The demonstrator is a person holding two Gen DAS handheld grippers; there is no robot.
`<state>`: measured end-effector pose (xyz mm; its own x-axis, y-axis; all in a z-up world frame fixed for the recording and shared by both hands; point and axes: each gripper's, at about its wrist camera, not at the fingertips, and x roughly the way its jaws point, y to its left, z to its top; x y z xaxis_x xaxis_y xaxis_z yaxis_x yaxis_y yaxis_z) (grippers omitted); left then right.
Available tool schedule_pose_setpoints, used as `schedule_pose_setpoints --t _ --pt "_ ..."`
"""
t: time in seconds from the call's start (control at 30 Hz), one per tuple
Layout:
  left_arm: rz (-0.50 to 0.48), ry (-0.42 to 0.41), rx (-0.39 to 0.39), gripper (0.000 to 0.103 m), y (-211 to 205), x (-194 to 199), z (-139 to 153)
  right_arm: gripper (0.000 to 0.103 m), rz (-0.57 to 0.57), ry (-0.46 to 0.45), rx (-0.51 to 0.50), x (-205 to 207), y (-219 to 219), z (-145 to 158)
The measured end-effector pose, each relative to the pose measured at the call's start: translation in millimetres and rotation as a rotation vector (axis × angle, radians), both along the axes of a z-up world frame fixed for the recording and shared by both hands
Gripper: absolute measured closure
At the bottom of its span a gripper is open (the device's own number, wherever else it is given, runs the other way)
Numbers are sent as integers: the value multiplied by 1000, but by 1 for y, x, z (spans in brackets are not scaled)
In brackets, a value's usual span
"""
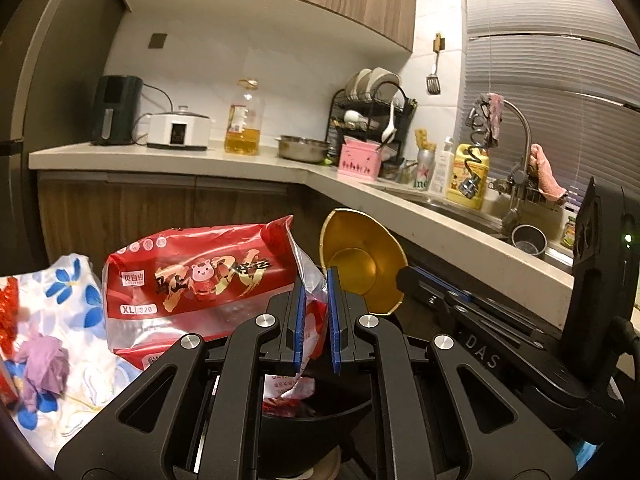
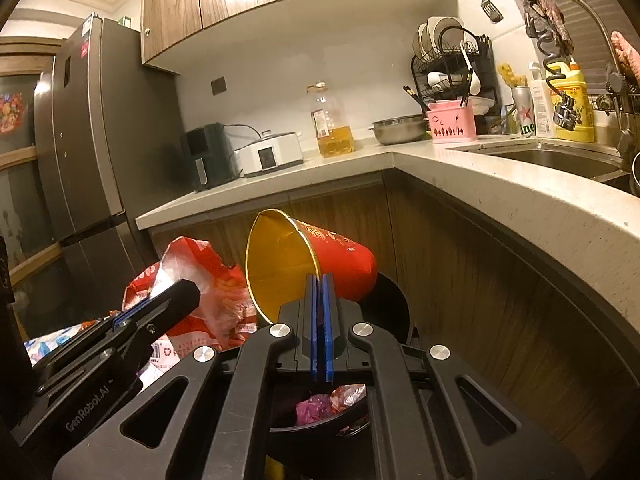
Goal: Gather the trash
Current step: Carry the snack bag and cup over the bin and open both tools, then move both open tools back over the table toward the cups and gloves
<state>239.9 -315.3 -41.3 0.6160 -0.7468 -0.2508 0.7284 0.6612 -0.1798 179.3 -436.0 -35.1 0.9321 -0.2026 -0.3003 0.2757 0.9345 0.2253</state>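
Observation:
My left gripper [image 1: 316,285] is shut on the torn edge of a red plastic package bag [image 1: 192,280], which hangs out to the left. The same bag [image 2: 208,280] shows beside my left gripper [image 2: 186,290] in the right wrist view. My right gripper [image 2: 319,280] is shut on the rim of a red paper cup with a gold inside [image 2: 288,268], tipped on its side. The cup [image 1: 360,264] and my right gripper [image 1: 404,276] also show in the left wrist view. A black trash bin [image 1: 320,420] sits below both grippers, with crumpled wrappers [image 2: 320,404] inside.
An L-shaped counter [image 2: 500,200] wraps around the back and right, with a sink [image 2: 560,158], an oil bottle [image 1: 243,120] and a dish rack [image 1: 372,116]. A fridge [image 2: 88,152] stands at the left. A floral cloth [image 1: 76,320] carries a crumpled purple wad [image 1: 44,364].

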Motion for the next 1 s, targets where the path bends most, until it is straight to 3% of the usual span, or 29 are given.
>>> schedule_pose_setpoints --t 0.27,0.37,0.43,0.7,0.8,0.93,1.0 --pt "-30 34 14 90 -3 8 -12 99 21 25 5 9 -1 -6" --pt "-13 51 32 73 -2 12 -17 99 27 37 12 11 -1 -9" --pt "-6 72 19 50 3 15 -19 99 29 46 17 13 -3 -10" --pt "93 99 3 25 30 13 -21 91 25 52 24 10 -1 -13" --pt "160 102 11 18 45 7 -21 77 20 49 30 5 -1 -13" --pt "271 99 34 13 69 -4 -22 46 9 27 25 -7 5 -11" --pt "324 98 40 12 82 -9 -22 41 8 18 16 -11 10 -10"
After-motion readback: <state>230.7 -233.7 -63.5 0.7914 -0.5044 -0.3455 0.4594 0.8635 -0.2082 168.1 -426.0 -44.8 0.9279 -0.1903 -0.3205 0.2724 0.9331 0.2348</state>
